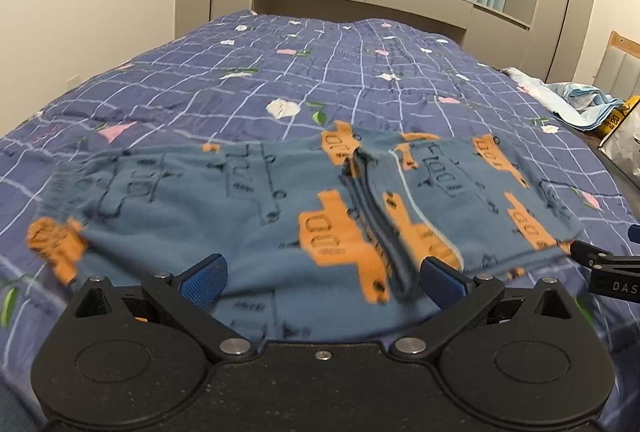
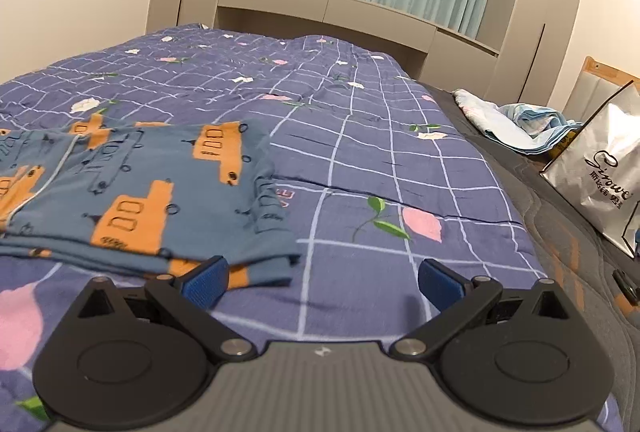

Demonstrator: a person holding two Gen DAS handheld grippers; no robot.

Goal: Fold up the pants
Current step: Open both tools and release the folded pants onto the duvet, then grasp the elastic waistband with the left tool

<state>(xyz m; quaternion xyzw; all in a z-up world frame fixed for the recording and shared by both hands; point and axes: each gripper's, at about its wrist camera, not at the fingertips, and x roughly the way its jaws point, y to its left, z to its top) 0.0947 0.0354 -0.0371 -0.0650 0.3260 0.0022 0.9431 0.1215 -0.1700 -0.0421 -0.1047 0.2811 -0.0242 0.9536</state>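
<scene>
Blue pants with orange and outlined truck prints lie flat on the bed, folded over on their right part, waistband at the left. My left gripper is open, low over the pants' near edge, its blue pads on either side of the cloth with nothing gripped. My right gripper is open and empty over the quilt, just right of the pants' folded corner; its left pad overlaps that corner's edge. The right gripper's tip also shows in the left wrist view.
The bed carries a blue checked quilt with flower prints. At the right side lie a pale blue cloth pile and a silver shopping bag. Grey cabinets and green curtains stand behind the bed.
</scene>
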